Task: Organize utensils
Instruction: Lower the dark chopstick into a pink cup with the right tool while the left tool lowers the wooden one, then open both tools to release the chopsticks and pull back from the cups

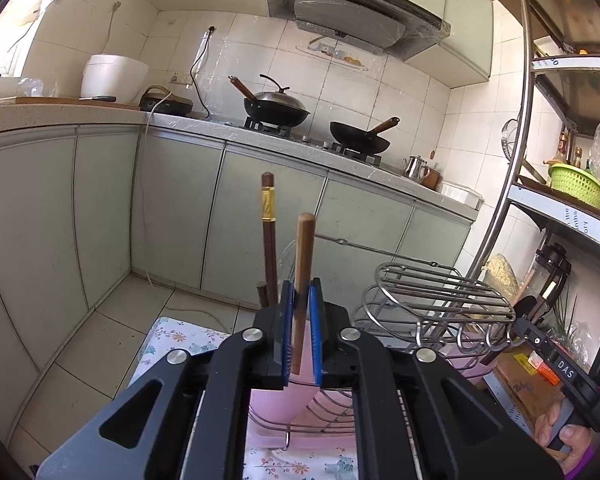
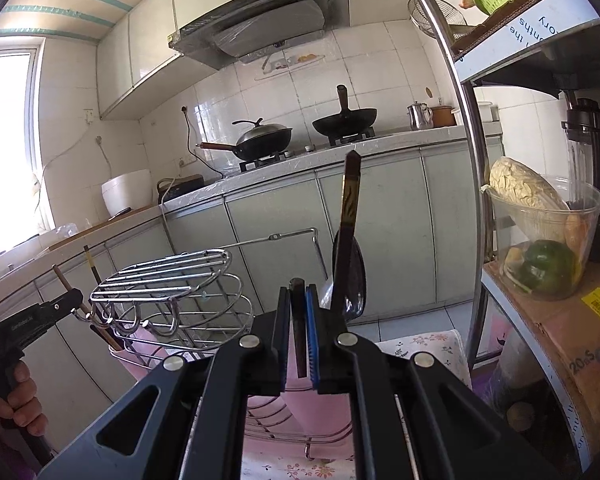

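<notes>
Pale green cabinet doors point(image 1: 172, 216) and white wall tiles fill the kitchen behind, with two black woks point(image 1: 276, 110) on the stove of the far worktop point(image 1: 188, 122). At the left, the left gripper point(image 1: 299, 340) points slightly downward, its blue pads pressed on one light brown wooden chopstick point(image 1: 303, 276) that stands nearly upright between them. Just left of it two dark chopsticks point(image 1: 269, 240) rise from a pink holder point(image 1: 276, 396); the taller one has a gold band near its top. Beside them sits one wire rack point(image 1: 432, 300) of bent steel rods, on a floral cloth point(image 1: 180, 338). At the right, the right gripper point(image 2: 299, 332) also tilts slightly downward and is clamped on one dark chopstick point(image 2: 298, 320), held upright. Just right of it another dark chopstick with a gold band point(image 2: 346, 232) leans in front of a dark ladle point(image 2: 354, 276). Each gripper's handle is held by a hand point(image 1: 560, 436) at the frame edge.
</notes>
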### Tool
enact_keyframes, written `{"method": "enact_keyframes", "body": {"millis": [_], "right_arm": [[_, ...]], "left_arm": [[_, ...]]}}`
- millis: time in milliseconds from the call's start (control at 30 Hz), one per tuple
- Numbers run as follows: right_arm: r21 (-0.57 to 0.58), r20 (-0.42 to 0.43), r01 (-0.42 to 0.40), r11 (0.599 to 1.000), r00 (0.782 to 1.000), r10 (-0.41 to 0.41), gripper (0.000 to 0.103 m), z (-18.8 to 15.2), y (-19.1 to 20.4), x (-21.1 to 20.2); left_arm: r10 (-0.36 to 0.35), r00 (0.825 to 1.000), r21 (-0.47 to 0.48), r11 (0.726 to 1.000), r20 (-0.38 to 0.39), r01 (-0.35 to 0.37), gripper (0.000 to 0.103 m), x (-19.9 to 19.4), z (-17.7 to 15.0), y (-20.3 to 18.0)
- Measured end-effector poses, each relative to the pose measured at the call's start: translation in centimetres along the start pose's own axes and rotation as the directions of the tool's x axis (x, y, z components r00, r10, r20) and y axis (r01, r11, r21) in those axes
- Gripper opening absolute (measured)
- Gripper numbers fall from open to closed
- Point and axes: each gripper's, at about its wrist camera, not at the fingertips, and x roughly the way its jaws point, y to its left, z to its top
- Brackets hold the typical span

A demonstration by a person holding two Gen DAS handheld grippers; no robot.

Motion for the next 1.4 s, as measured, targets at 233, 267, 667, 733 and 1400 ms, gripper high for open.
{"method": "enact_keyframes", "body": {"millis": [233,267,667,733,1400], "right_arm": [[-0.013,-0.007,0.012,1.0,1.0,-0.012,0.007,0.0,-0.7,0.6],[-0.014,-0.008,0.013,1.0,1.0,-0.013,0.007,0.0,-0.8,0.6],[-0.017,-0.012,0.011,1.0,1.0,-0.011,0.007,0.1,-1.1,1.3],[-0.01,-0.037,0.004,1.0,0.999,-0.004,0.007,-0.1,-1.2,1.5],[0.014,-0.156,-0.032,0.999,0.987,0.034,0.03,-2.0,-0.5,1.0]], "left_arm": [[0.03,1.0,0.0,1.0,-0.008,-0.03,0.007,1.1,0.0,1.0],[0.032,0.999,0.002,0.999,-0.008,-0.032,0.007,1.3,0.0,1.1],[0.053,0.998,0.001,0.999,-0.026,-0.053,0.007,2.3,0.2,1.1],[0.051,0.998,-0.008,0.999,-0.04,-0.052,0.007,2.4,0.1,1.2],[0.051,0.991,0.023,0.999,-0.122,-0.048,0.052,1.6,-0.9,0.6]]}}
